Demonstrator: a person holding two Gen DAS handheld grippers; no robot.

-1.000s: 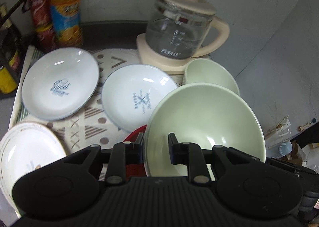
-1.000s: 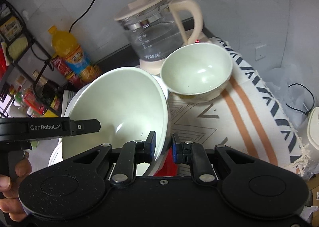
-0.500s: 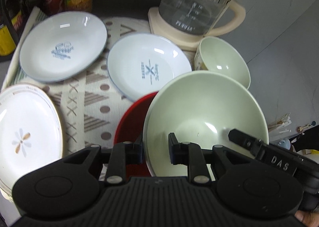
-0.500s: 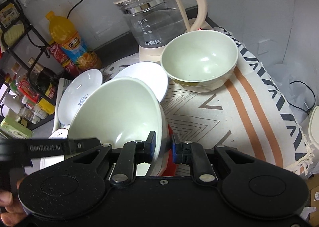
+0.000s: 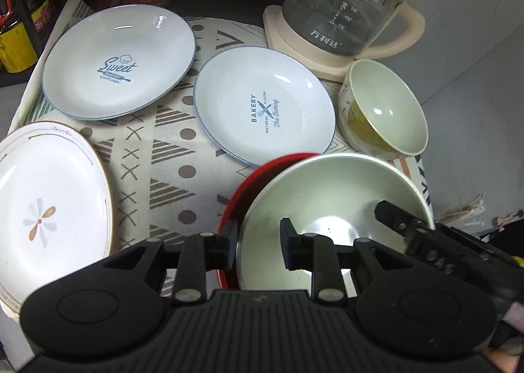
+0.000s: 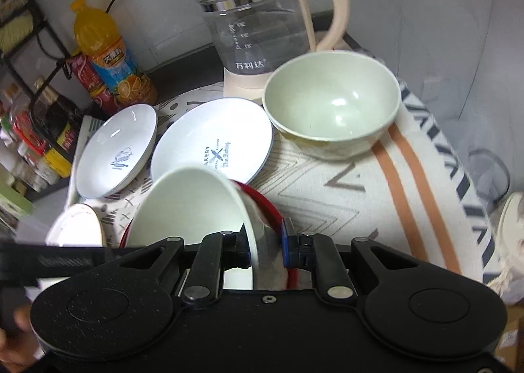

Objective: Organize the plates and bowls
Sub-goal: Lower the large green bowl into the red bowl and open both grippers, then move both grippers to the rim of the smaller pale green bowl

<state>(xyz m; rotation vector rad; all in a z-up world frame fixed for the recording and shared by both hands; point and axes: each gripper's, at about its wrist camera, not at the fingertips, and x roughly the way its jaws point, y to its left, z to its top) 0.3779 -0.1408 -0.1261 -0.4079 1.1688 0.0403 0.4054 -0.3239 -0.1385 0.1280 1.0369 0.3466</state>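
A large pale green bowl (image 5: 334, 199) sits on a red plate (image 5: 262, 176) at the near edge of the cloth. My left gripper (image 5: 258, 240) straddles the bowl's left rim with a wider gap than before. My right gripper (image 6: 265, 245) straddles the bowl's (image 6: 190, 206) right rim and the red plate's edge (image 6: 265, 206), jaws also parted. A smaller green bowl (image 5: 383, 111) (image 6: 330, 108) stands at the back right. Two white bakery plates (image 5: 118, 62) (image 5: 262, 104) and a flower plate (image 5: 49, 206) lie on the cloth.
A glass kettle (image 5: 340, 13) (image 6: 262, 29) stands on its base at the back. An orange juice bottle (image 6: 108, 55), cans and a rack of bottles (image 5: 19, 29) stand at the back left. The patterned cloth (image 6: 360, 203) ends at the table's right edge.
Both grippers lowered the large green bowl onto the red plate. Both sets of jaws have widened around the rim.
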